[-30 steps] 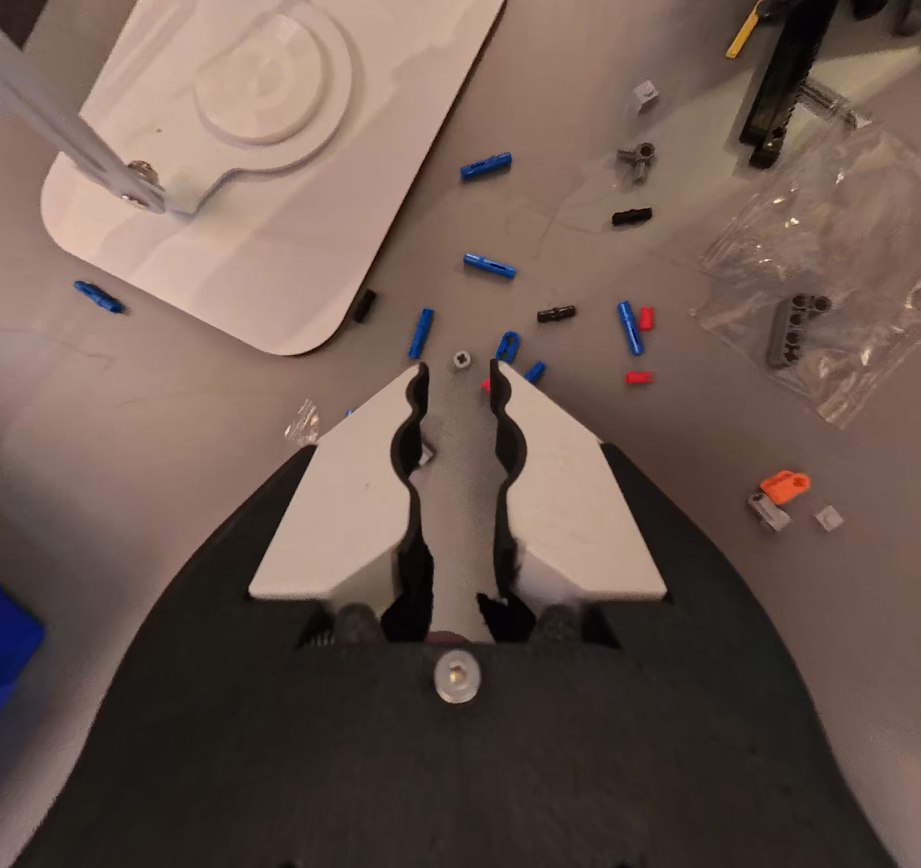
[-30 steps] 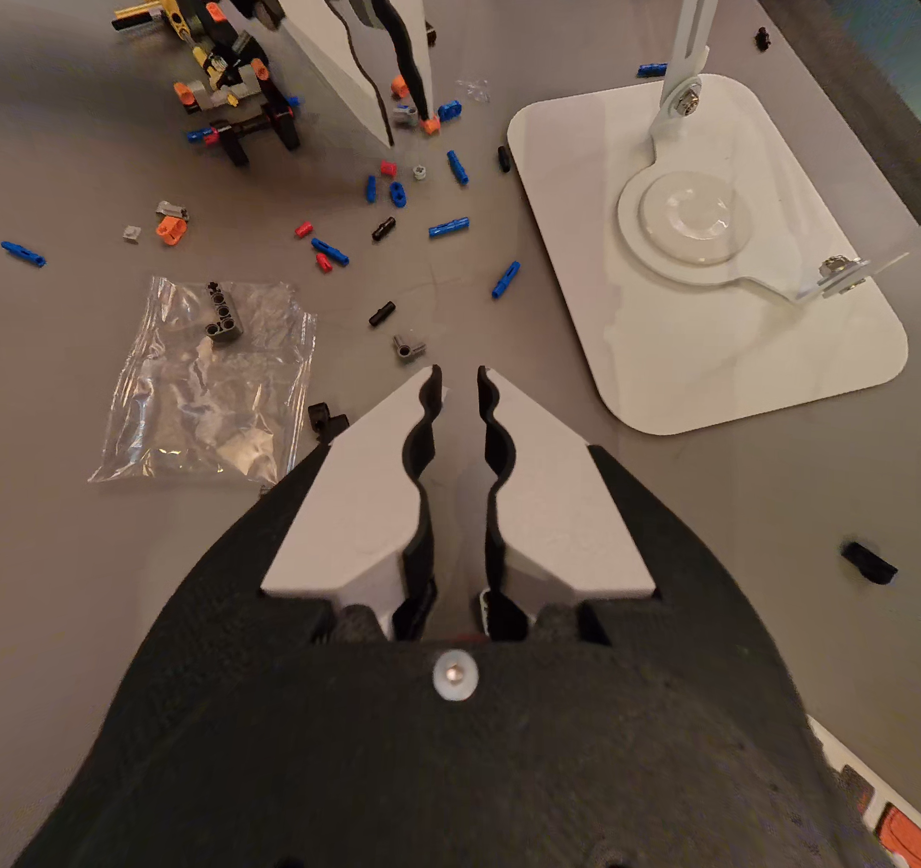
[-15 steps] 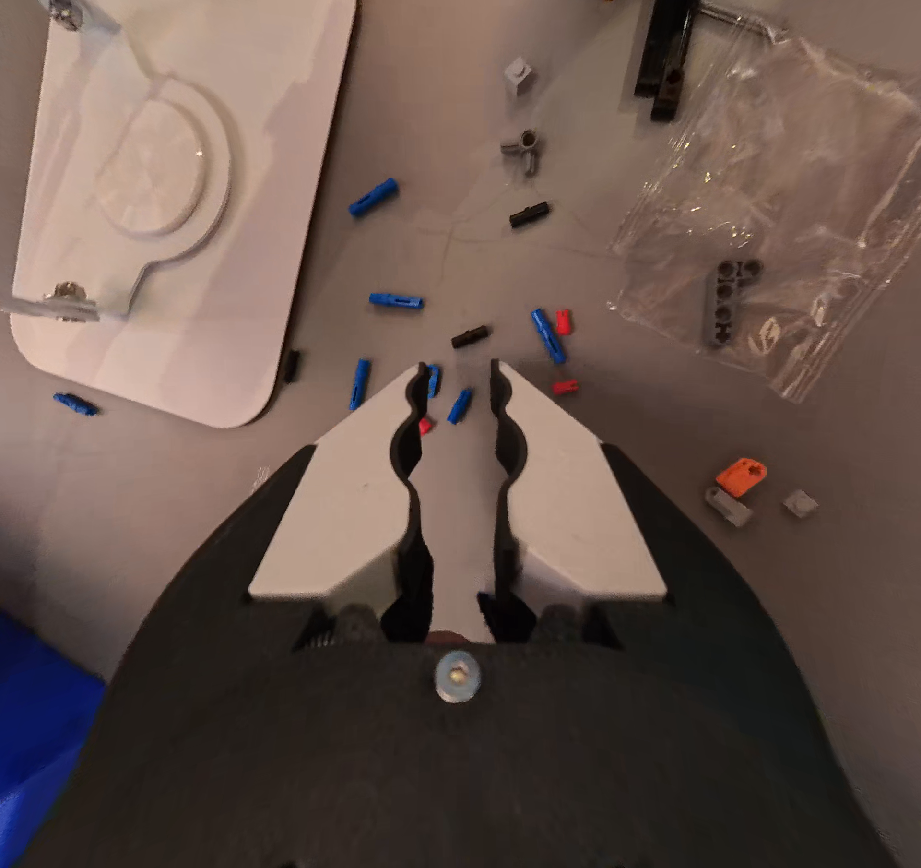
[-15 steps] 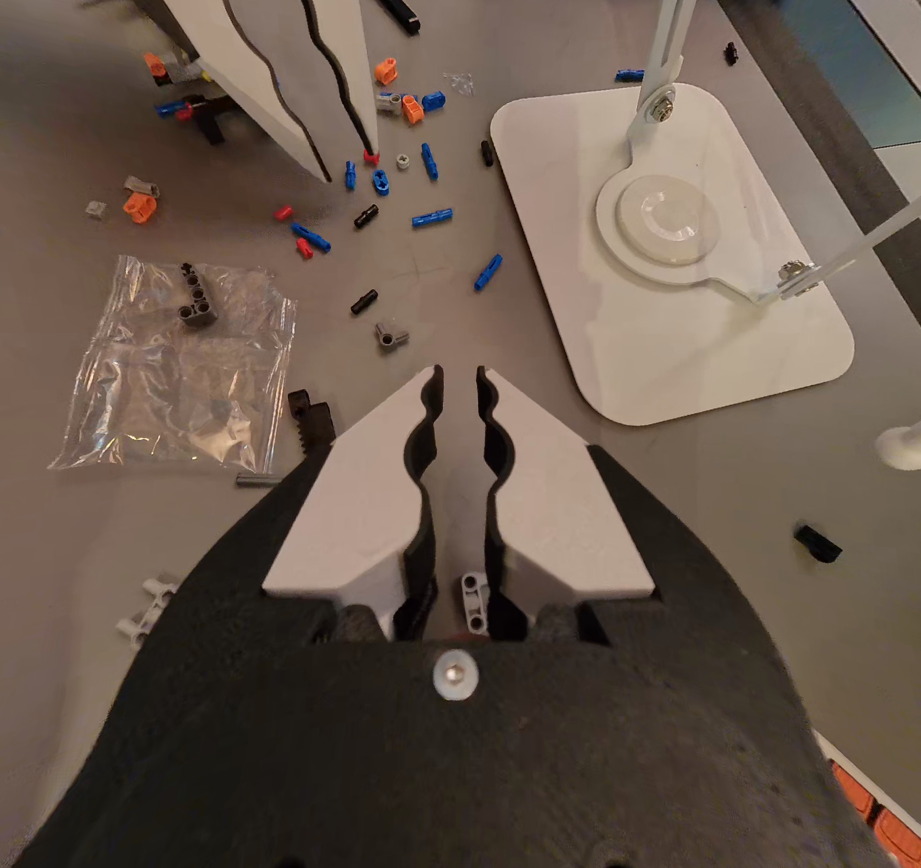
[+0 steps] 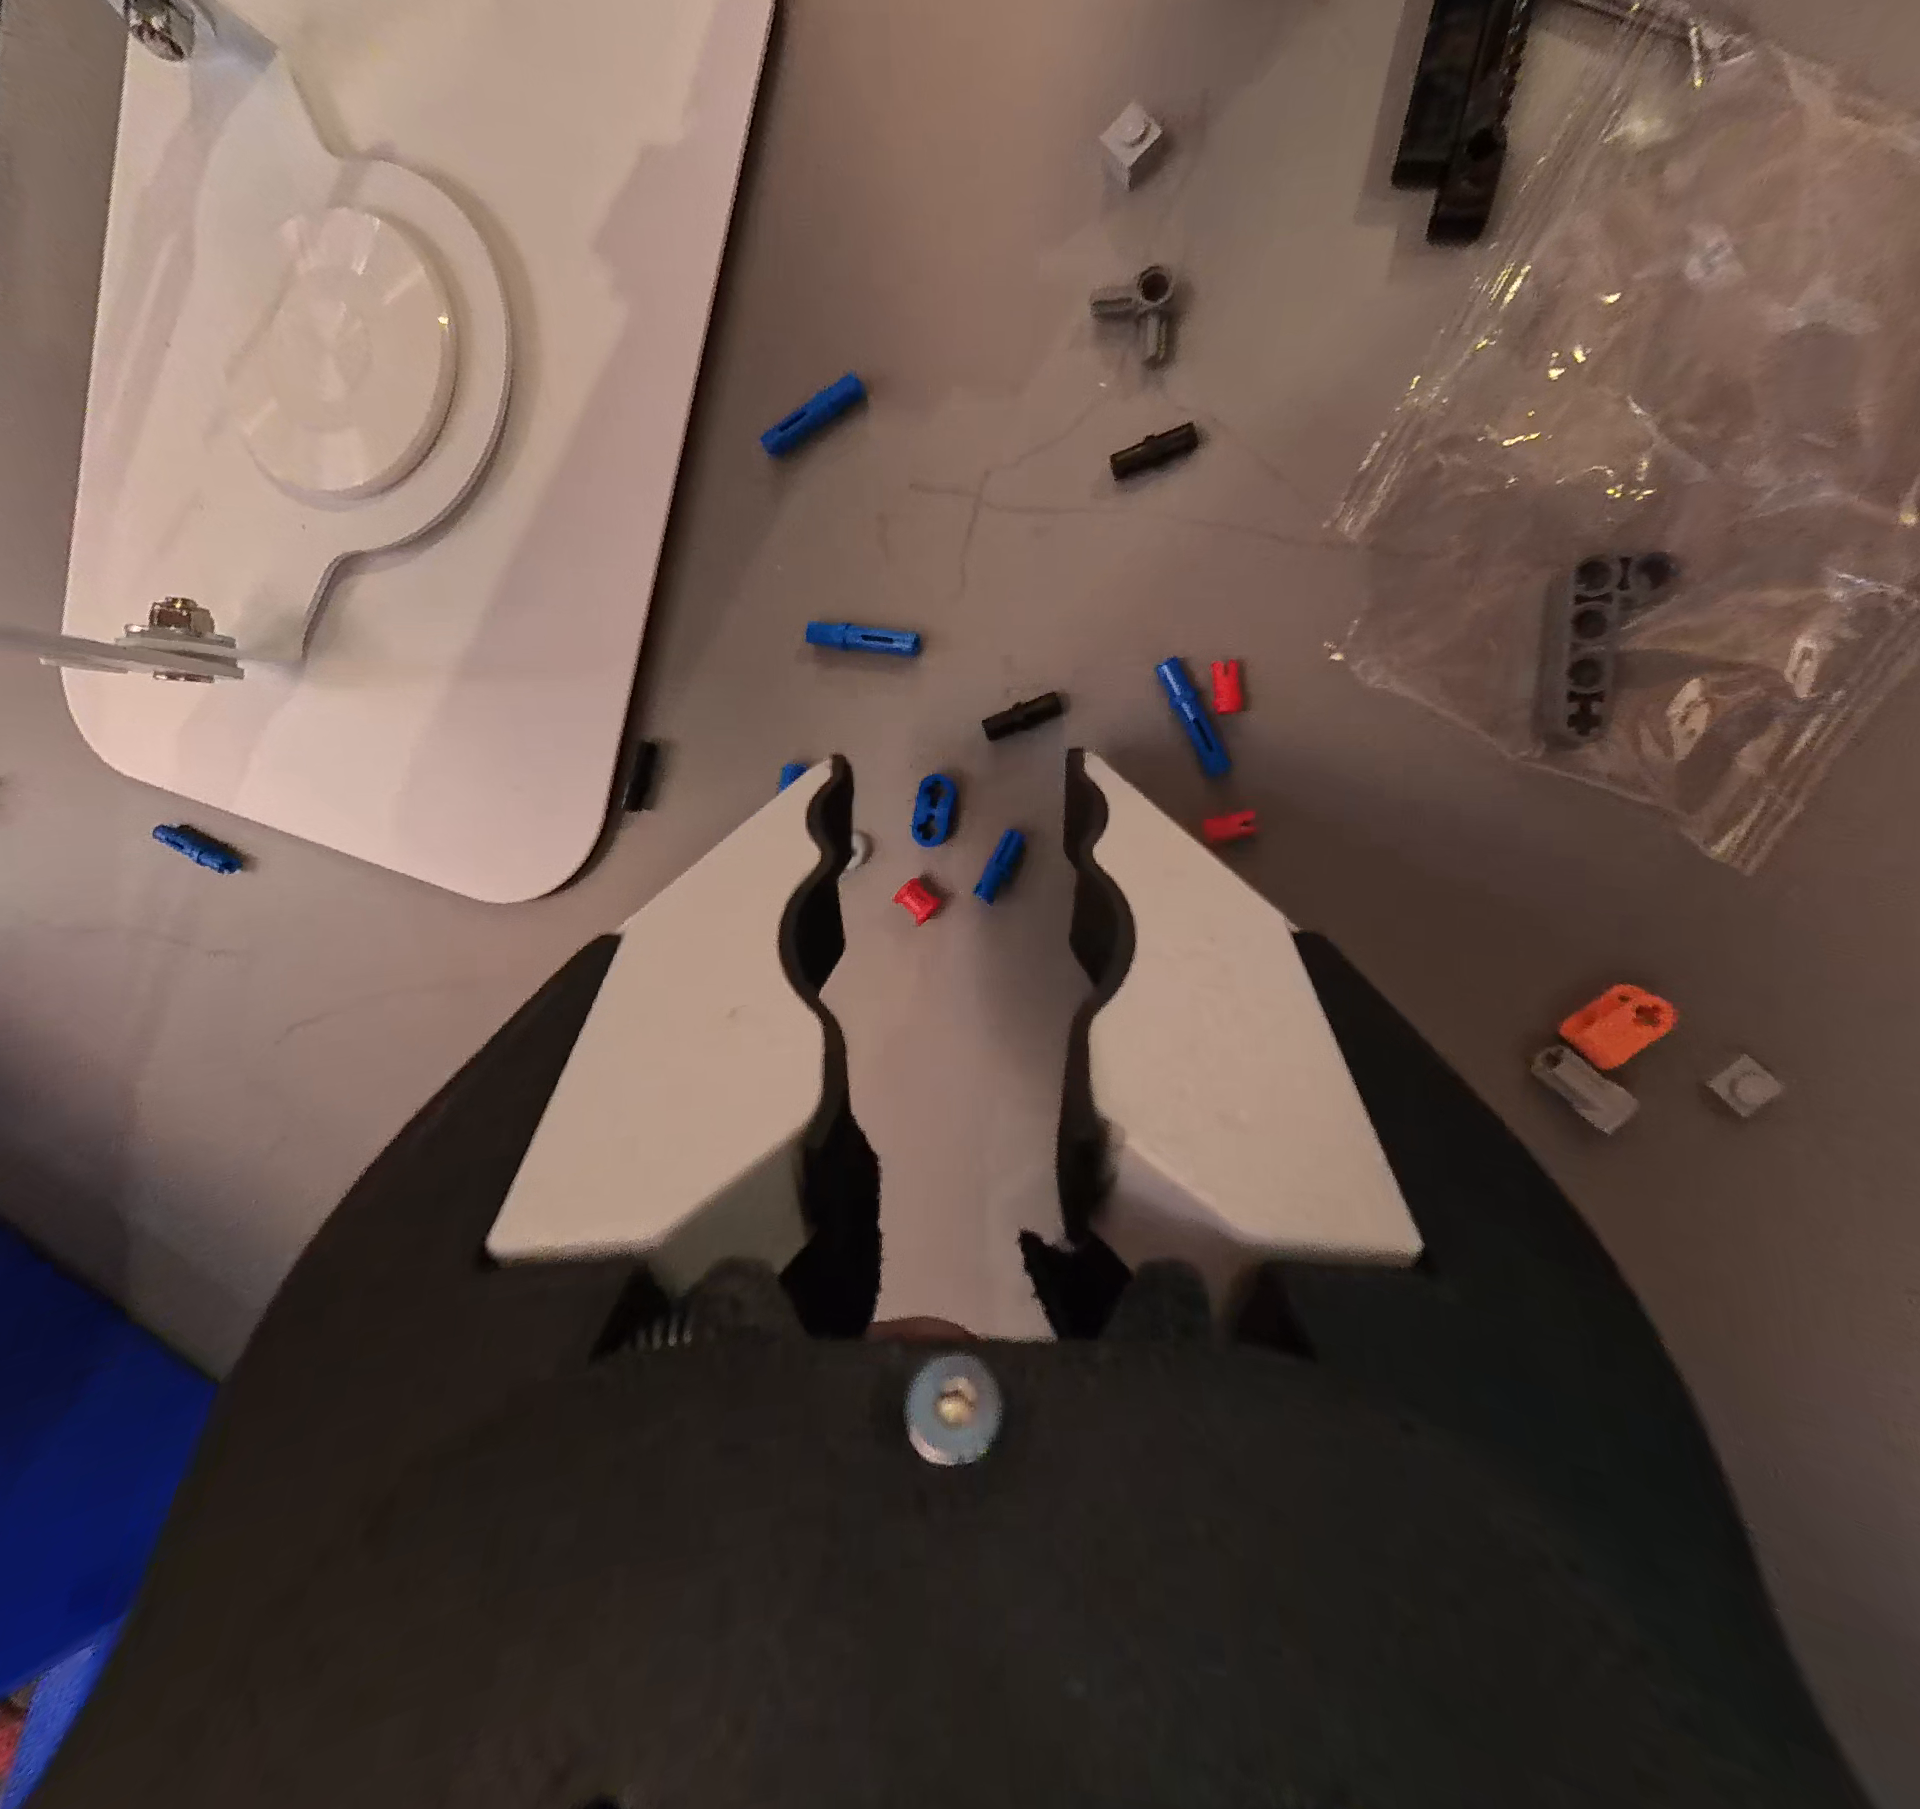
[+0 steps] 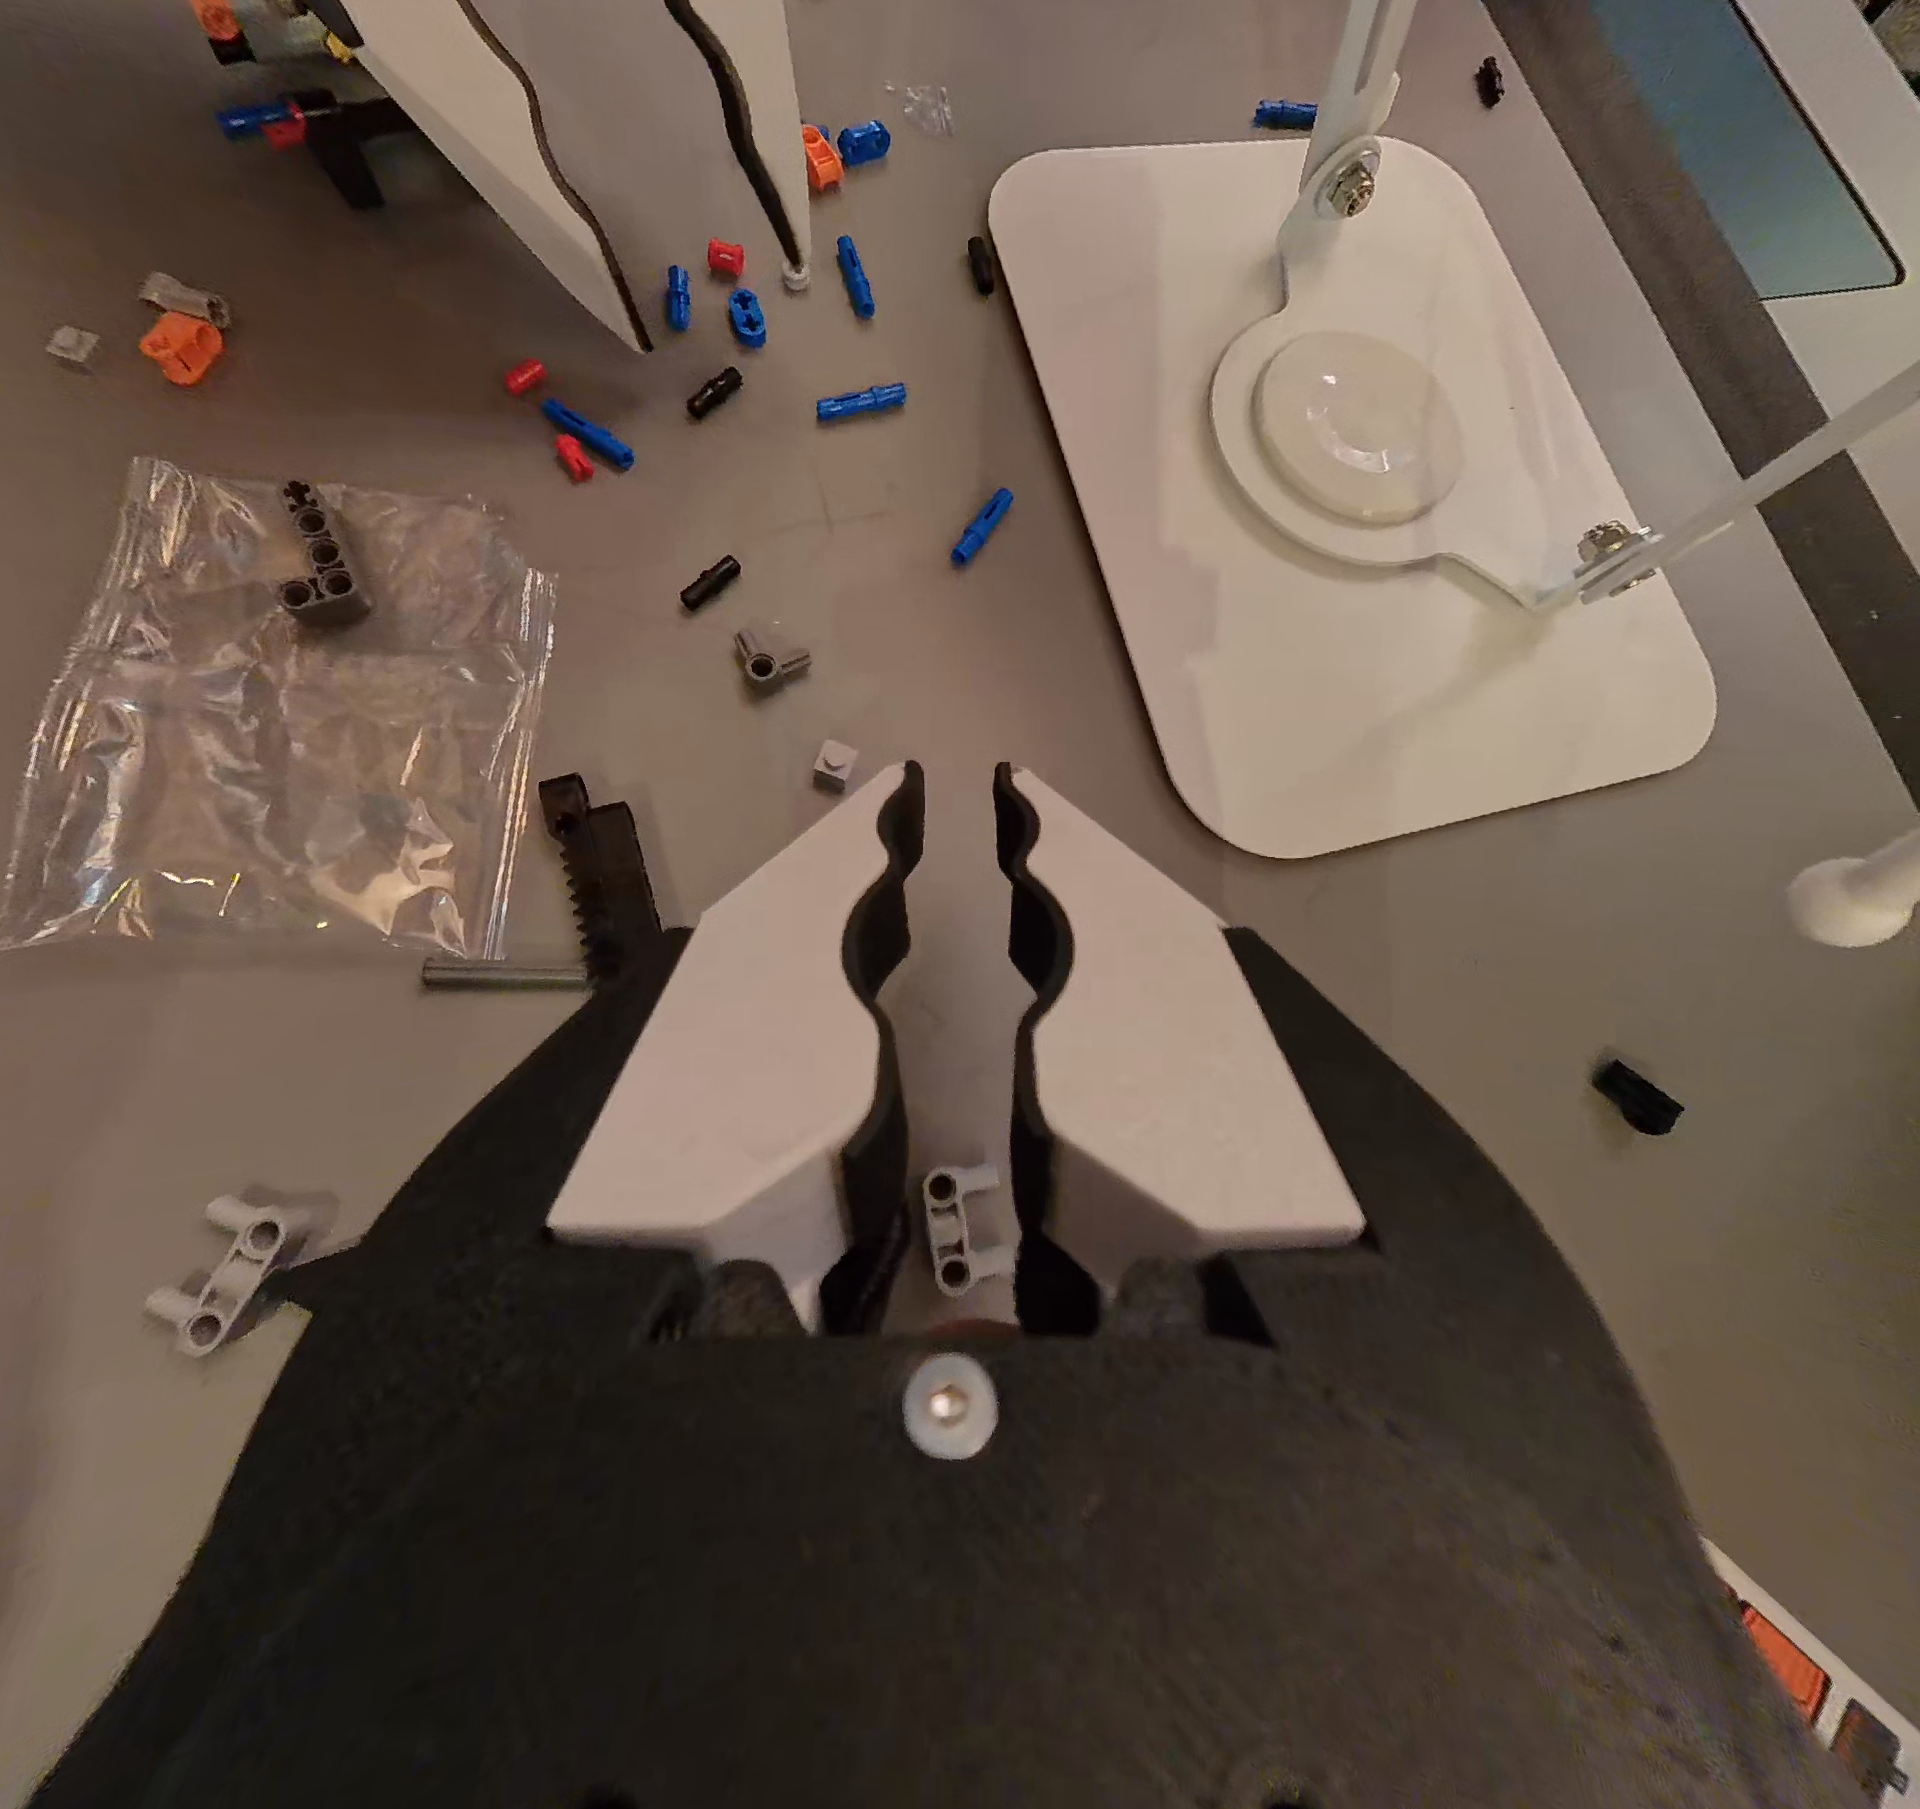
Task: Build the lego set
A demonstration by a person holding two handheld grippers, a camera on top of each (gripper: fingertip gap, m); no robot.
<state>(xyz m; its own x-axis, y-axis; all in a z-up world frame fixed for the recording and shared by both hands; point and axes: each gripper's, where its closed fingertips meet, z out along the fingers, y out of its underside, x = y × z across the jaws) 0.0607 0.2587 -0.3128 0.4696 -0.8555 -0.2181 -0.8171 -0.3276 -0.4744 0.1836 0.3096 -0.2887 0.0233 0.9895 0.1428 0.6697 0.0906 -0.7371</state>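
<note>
Loose Lego pins lie scattered on the grey table. My left gripper (image 5: 956, 772) is open and low over them. Between its fingers lie a blue connector (image 5: 933, 809), a red bush (image 5: 916, 899) and a short blue pin (image 5: 1000, 864). A small grey bush (image 5: 858, 845) sits against its left finger. The right wrist view shows the left gripper (image 6: 717, 305) around these same pieces. My right gripper (image 6: 958, 777) is narrowly open and empty above bare table. A light grey connector (image 6: 961, 1229) lies under it. A partly built model (image 6: 301, 118) stands at the far left.
A white stand base (image 5: 416, 357) with posts takes up the left; in the right wrist view it (image 6: 1351, 512) is on the right. A clear bag (image 5: 1662, 409) holds a grey beam (image 5: 1590, 647). A black toothed rack (image 6: 603, 866) and orange pieces (image 6: 182, 346) lie nearby. Some 15 cm of space lies between my two pairs of fingers.
My left gripper has opened wider and come down around the blue connector, red bush and blue pin. My right gripper has drawn back a little, with its gap unchanged.
</note>
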